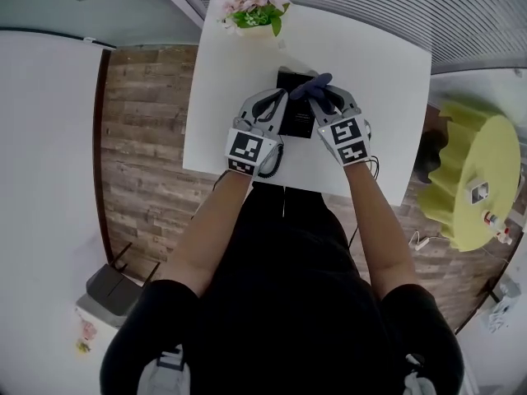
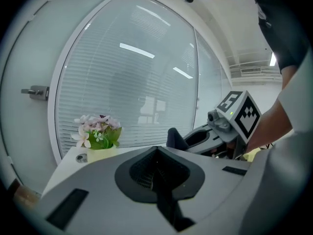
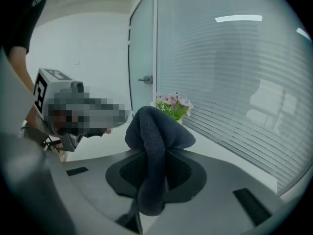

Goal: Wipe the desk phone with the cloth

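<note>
Pinching cloth [image 3: 155, 131], right tongs [image 3: 152, 190] over desk phone [image 1: 296, 120]; left tongs [image 2: 159, 180] closed, empty. Risk: wipe pushes phone toward 12 o'clock flowers [image 1: 254, 2].

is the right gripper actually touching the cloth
Touching. The right gripper view shows the dark cloth pinched between the jaws of the right gripper, which are closed on it, with the cloth bulging out above them.

White table [image 1: 395, 81], centre frame, on wood-plank floor [image 1: 140, 138]. Round yellow-green side table [image 1: 473, 179], right edge. Glass wall with slatted blinds [image 2: 137, 82], upper frame, reflecting strip lights.
</note>
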A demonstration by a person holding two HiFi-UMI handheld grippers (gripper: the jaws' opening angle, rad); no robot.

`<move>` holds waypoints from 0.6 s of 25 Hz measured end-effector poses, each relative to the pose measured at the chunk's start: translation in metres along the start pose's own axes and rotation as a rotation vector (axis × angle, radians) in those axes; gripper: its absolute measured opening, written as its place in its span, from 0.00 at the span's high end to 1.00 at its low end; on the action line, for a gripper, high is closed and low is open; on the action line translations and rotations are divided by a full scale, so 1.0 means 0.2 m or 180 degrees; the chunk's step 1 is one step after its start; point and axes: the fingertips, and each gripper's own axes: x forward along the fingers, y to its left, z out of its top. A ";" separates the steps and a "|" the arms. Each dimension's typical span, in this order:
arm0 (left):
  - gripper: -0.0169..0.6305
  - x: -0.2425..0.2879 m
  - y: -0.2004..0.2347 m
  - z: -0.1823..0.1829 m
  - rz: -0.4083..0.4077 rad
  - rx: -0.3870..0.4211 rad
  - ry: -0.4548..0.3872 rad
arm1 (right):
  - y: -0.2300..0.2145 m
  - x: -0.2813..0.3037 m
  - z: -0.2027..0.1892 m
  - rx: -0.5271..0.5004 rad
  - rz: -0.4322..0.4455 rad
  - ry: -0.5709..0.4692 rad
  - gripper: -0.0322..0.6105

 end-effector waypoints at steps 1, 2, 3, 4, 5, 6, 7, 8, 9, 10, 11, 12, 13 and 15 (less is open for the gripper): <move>0.96 0.01 0.01 -0.01 0.0012 -0.0027 0.0007 | -0.02 0.05 -0.02 -0.0088 -0.0041 0.0066 0.81; 0.96 0.03 0.01 -0.01 0.0020 -0.0041 -0.0008 | -0.04 0.09 -0.03 -0.0166 -0.0079 0.0131 0.81; 0.96 0.04 0.02 0.00 0.0024 -0.0048 -0.0029 | -0.05 0.13 -0.04 -0.0236 -0.0109 0.0196 0.81; 0.96 0.04 0.03 0.00 0.0030 -0.0053 -0.0040 | -0.06 0.16 -0.05 -0.0300 -0.0128 0.0258 0.81; 0.96 0.04 0.03 -0.01 0.0039 -0.0057 -0.0043 | -0.06 0.18 -0.06 -0.0364 -0.0138 0.0311 0.81; 0.96 0.03 0.04 -0.01 0.0054 -0.0062 -0.0038 | -0.05 0.20 -0.06 -0.0433 -0.0143 0.0350 0.81; 0.96 0.03 0.05 -0.02 0.0071 -0.0073 -0.0031 | -0.04 0.21 -0.06 -0.0504 -0.0149 0.0375 0.81; 0.96 0.02 0.05 -0.02 0.0088 -0.0090 -0.0025 | -0.03 0.21 -0.07 -0.0572 -0.0154 0.0391 0.81; 0.96 0.01 0.06 -0.03 0.0105 -0.0106 -0.0016 | -0.02 0.22 -0.07 -0.0632 -0.0157 0.0403 0.81; 0.96 0.00 0.07 -0.04 0.0121 -0.0116 0.0005 | 0.00 0.22 -0.08 -0.0688 -0.0156 0.0418 0.81; 0.96 0.00 0.07 -0.05 0.0133 -0.0120 0.0028 | 0.01 0.22 -0.09 -0.0742 -0.0152 0.0440 0.81; 0.96 -0.01 0.08 -0.06 0.0140 -0.0119 0.0040 | 0.03 0.22 -0.11 -0.0794 -0.0142 0.0469 0.81; 0.96 -0.01 0.08 -0.06 0.0140 -0.0117 0.0039 | 0.05 0.22 -0.12 -0.0839 -0.0127 0.0502 0.81; 0.96 -0.01 0.08 -0.06 0.0123 -0.0118 0.0020 | 0.10 0.21 -0.17 -0.0885 -0.0079 0.0564 0.81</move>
